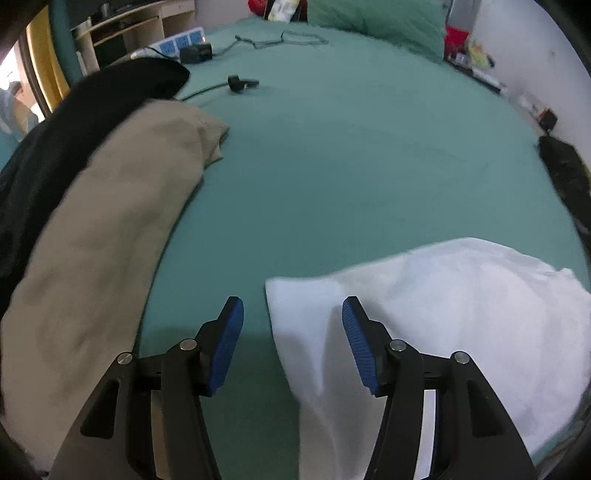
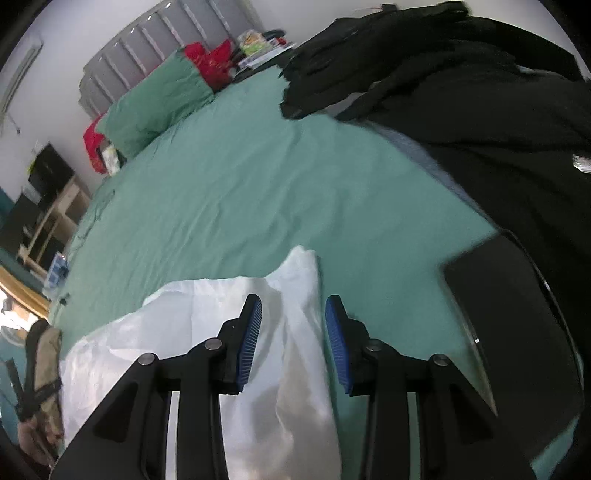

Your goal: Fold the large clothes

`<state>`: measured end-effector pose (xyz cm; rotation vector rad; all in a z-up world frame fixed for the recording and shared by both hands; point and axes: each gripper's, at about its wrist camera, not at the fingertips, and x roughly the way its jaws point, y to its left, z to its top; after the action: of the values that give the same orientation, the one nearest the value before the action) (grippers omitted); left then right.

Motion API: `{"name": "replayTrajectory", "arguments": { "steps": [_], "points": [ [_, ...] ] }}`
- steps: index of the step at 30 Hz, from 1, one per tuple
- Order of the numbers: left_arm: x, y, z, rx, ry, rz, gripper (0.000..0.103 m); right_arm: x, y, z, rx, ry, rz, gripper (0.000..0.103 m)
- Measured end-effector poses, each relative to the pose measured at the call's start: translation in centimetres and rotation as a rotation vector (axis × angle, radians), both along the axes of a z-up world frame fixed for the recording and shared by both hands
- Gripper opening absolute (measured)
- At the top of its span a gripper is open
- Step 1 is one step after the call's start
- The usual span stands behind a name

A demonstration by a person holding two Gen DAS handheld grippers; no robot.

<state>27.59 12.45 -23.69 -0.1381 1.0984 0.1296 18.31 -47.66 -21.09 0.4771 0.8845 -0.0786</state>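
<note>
The white garment (image 1: 443, 314) lies on the green bedsheet (image 1: 332, 166). The left gripper (image 1: 291, 314) hangs wide and empty over its left corner; the right gripper (image 2: 293, 314), also wide, straddles its right edge.

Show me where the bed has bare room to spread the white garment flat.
Open green sheet lies between the white garment, the pillow and the cables. Crowded: beige clothing along the left, black clothing and a dark flat item on the right.

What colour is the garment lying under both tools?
White, plain; the garment shows best in the left wrist view.
</note>
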Motion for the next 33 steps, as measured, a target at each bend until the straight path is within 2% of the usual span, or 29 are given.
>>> {"name": "replayTrajectory", "arguments": {
  "steps": [3, 5, 6, 7, 8, 9, 11, 14, 17, 20, 22, 23, 24, 26, 28, 31, 33],
  "points": [
    [0.9, -0.2, -0.6, 0.023, -0.008, -0.005, 0.060, 1.1, 0.5, -0.8, -0.043, 0.038, 0.007, 0.036],
    [0.8, -0.7, -0.7, 0.058, -0.010, -0.032, 0.060, 1.8, 0.4, -1.8, -0.015, 0.073, 0.021, 0.036],
    [0.8, -0.7, -0.6, 0.059, -0.018, -0.044, 0.053, 2.1, 0.4, -2.2, 0.006, 0.080, 0.025, 0.036],
    [0.6, -0.5, -0.6, 0.043, -0.030, -0.045, 0.039, 2.2, 0.3, -2.3, 0.008, 0.076, 0.025, 0.035],
    [0.4, -0.1, -0.4, 0.040, -0.046, -0.021, 0.003, 2.2, 0.3, -2.4, -0.004, 0.070, 0.027, 0.034],
    [0.2, 0.4, -0.2, 0.053, -0.047, 0.023, 0.004, 2.2, 0.3, -2.3, -0.024, 0.066, 0.029, 0.022],
    [-0.4, 1.6, 0.0, 0.050, -0.070, 0.102, 0.004, 2.1, 0.1, -2.3, -0.039, 0.072, 0.016, 0.009],
    [-1.5, 3.2, 0.2, 0.090, -0.094, 0.206, 0.004, 1.5, -1.0, -1.7, -0.035, 0.045, -0.034, 0.005],
    [-1.6, 3.2, -0.2, 0.090, -0.059, 0.184, 0.004, 0.9, -2.1, -1.3, -0.049, 0.029, -0.086, 0.005],
    [-1.4, 2.7, 0.2, 0.121, -0.048, 0.168, 0.005, 0.7, -2.3, -1.7, -0.050, 0.037, -0.089, 0.005],
    [-1.3, 2.8, 0.8, 0.091, -0.042, 0.180, 0.010, 0.5, -2.2, -1.9, -0.065, 0.046, -0.098, 0.005],
    [-1.4, 2.7, 1.3, 0.077, -0.050, 0.184, 0.018, 0.5, -2.3, -1.8, -0.063, 0.047, -0.104, 0.006],
    [-1.4, 2.7, 1.9, 0.078, -0.066, 0.186, 0.032, 0.4, -2.5, -1.7, -0.059, 0.048, -0.112, 0.007],
    [-2.4, 2.0, 3.4, 0.082, -0.119, 0.179, 0.050, -0.2, -2.6, -0.8, -0.072, 0.022, -0.132, 0.010],
    [-3.4, 0.8, 5.0, 0.072, -0.172, 0.153, 0.051, -0.7, -2.1, 0.5, -0.108, -0.027, -0.135, 0.014],
    [-4.9, -1.7, 6.2, 0.039, -0.205, 0.085, 0.052, -1.6, -0.3, 2.4, -0.132, -0.111, -0.092, 0.025],
    [-6.6, -3.8, 6.2, 0.000, -0.201, 0.037, 0.052, -2.1, 1.7, 3.3, -0.117, -0.159, -0.030, 0.038]
  ]
}}
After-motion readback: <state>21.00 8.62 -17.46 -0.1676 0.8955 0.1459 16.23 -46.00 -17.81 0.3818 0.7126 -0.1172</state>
